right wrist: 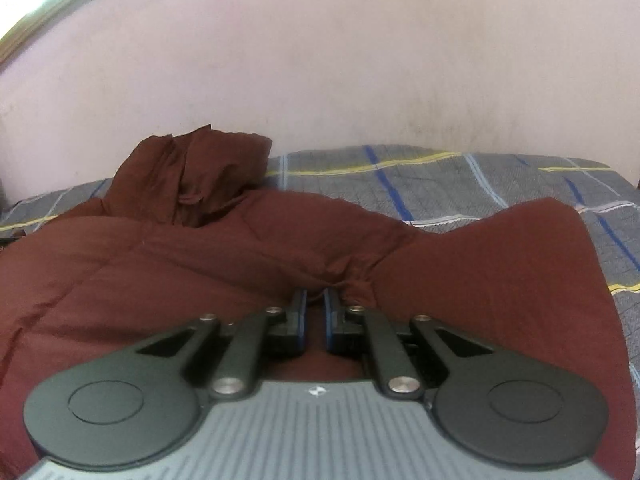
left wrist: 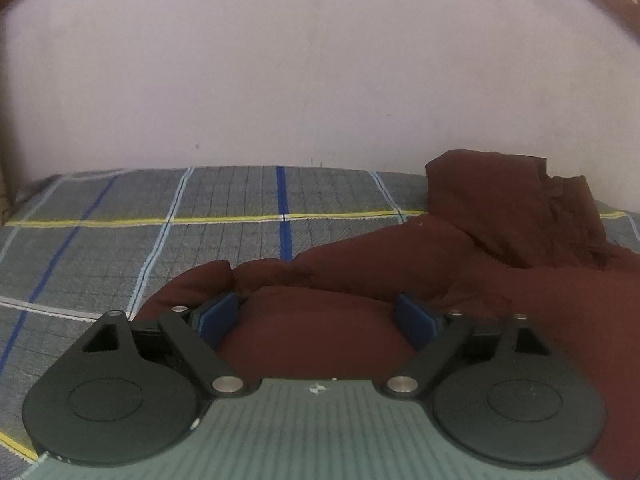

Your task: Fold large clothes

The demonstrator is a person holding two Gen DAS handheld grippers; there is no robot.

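Note:
A large maroon puffy jacket [left wrist: 460, 264] lies spread on a grey plaid bedspread [left wrist: 120, 248]. Its hood [left wrist: 504, 200] stands bunched at the far side. In the left wrist view my left gripper [left wrist: 318, 312] is open, its blue pads [left wrist: 218, 316] wide apart, straddling a padded bulge of the jacket near its left edge. In the right wrist view the jacket [right wrist: 160, 264] fills the foreground, hood [right wrist: 192, 172] at the back left. My right gripper [right wrist: 315, 300] is shut on a pinched fold of the jacket, with fabric gathered at the fingertips.
The bedspread [right wrist: 500, 184] has blue, white and yellow stripes and runs to a plain pinkish wall [left wrist: 320, 80] close behind the bed. Bare bedspread lies left of the jacket in the left wrist view and right of it in the right wrist view.

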